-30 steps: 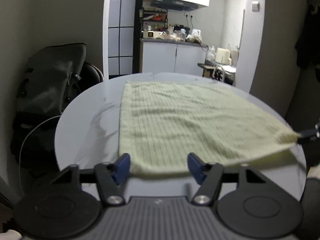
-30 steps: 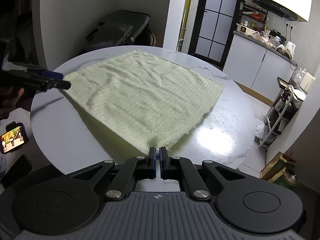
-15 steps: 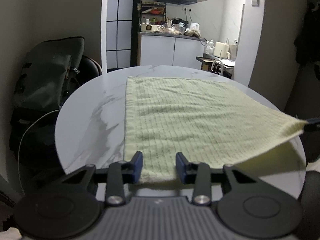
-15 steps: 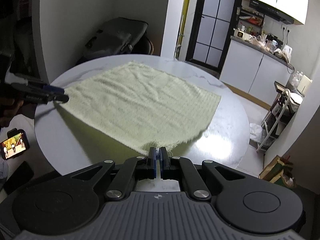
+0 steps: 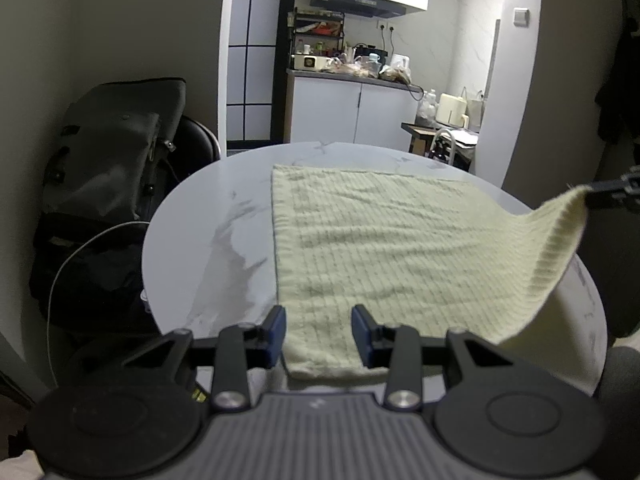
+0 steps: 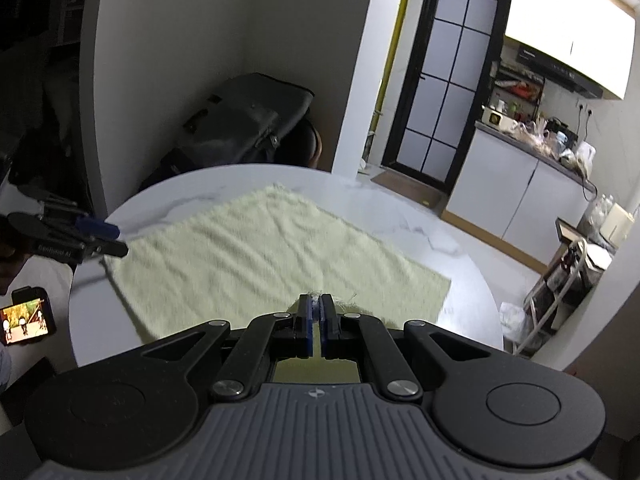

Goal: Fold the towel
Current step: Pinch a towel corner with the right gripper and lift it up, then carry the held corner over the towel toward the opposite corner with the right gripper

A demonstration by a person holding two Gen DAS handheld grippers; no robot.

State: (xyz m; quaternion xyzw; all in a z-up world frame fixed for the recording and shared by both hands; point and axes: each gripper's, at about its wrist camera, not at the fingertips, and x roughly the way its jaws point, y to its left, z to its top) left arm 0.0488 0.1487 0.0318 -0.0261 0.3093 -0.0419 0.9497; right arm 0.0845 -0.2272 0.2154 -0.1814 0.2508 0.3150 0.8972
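On the round white marble table (image 5: 208,240), one pale-green ribbed towel (image 5: 380,248) now has its near right corner lifted higher, pinched by the closed right gripper (image 6: 316,316). One left gripper (image 5: 318,334), narrower than before, straddles the near left corner, pads not pressing.

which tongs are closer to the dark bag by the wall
Left. The left tongs straddle the towel corner on the bag's side; the right tongs pinch the opposite corner.
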